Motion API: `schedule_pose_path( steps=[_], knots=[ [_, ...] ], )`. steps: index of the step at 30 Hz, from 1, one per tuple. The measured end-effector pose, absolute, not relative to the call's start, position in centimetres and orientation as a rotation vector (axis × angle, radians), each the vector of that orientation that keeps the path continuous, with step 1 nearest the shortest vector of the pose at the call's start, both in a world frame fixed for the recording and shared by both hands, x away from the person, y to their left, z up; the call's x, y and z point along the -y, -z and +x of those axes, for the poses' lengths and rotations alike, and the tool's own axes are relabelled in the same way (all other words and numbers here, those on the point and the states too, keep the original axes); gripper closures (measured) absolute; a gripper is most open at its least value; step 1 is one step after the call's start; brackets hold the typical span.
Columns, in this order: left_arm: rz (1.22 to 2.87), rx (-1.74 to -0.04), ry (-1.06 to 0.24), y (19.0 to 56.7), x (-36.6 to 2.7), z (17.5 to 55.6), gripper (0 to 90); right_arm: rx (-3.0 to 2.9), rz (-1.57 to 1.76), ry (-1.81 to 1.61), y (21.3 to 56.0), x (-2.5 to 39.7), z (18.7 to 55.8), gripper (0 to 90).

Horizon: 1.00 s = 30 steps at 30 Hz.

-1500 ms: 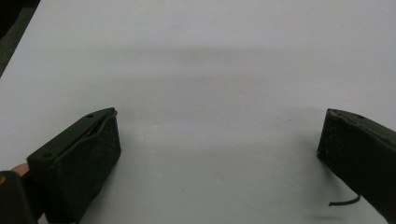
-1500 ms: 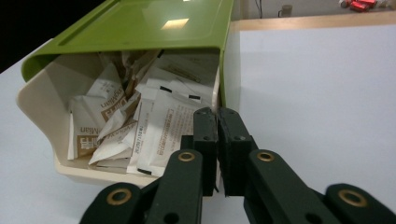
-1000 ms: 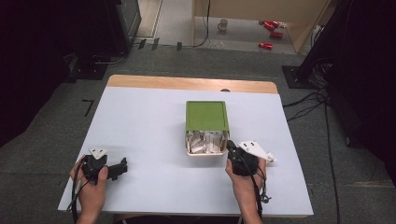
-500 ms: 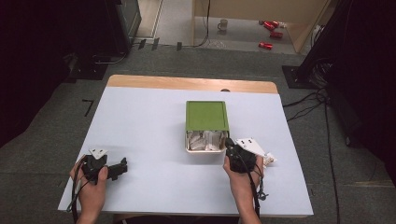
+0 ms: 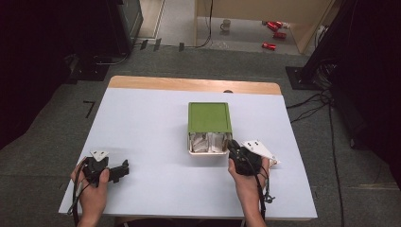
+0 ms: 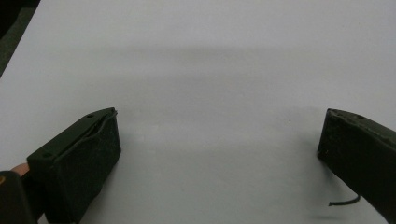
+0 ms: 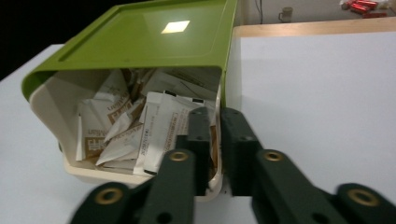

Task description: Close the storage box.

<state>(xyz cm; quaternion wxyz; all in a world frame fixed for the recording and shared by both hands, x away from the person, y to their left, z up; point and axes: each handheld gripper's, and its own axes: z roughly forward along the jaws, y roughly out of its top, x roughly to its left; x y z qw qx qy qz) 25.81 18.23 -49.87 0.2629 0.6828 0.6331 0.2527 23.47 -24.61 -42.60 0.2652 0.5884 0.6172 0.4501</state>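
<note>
A white box [image 5: 207, 152] with a green lid [image 5: 209, 117] half slid back sits at the middle of the table. Its open front holds several paper sachets [image 7: 140, 126]. My right gripper [image 5: 231, 144] is at the box's front right corner. In the right gripper view the gripper [image 7: 215, 126] has one jaw inside and one outside, shut on the box's right wall [image 7: 218, 105]. My left gripper [image 5: 124, 169] rests near the table's front left. It stands wide open [image 6: 219, 135] over bare white tabletop with nothing between its fingers.
The white table [image 5: 151, 123] has a wooden strip along its far edge. Beyond it on the floor lie cables, a mug [image 5: 226, 23] and red cans [image 5: 274, 29]. Dark equipment stands to the left and right.
My right gripper has edged slightly left and forward onto the box's front right corner. The left gripper and the box have not moved.
</note>
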Motion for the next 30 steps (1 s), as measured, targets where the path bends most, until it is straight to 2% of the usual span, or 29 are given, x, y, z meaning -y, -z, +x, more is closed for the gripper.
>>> schedule_pose_path(
  steps=[2,5,14,21,25,30],
  knots=[
    [1.847,-1.712,-0.683,49.9,-18.2,25.8,0.0,-1.655,1.580,-1.210,42.4,24.9,23.3,63.5],
    [1.846,-1.713,-0.683,49.9,-18.2,25.8,0.0,-1.661,1.553,-1.209,41.9,25.2,23.1,52.4],
    [1.847,-1.713,-0.684,49.9,-18.2,25.8,0.0,-1.671,1.449,-1.204,40.8,26.9,22.2,38.6],
    [1.848,-1.712,-0.685,49.9,-18.2,25.8,0.0,-1.662,1.485,-1.159,40.5,28.9,21.8,28.5],
    [1.846,-1.713,-0.684,49.9,-18.2,25.8,0.0,-1.655,1.517,-1.122,40.5,30.0,21.5,19.2],
    [1.846,-1.713,-0.684,49.9,-18.2,25.8,0.0,-1.633,1.541,-1.077,40.6,31.6,21.1,13.8]
  ],
)
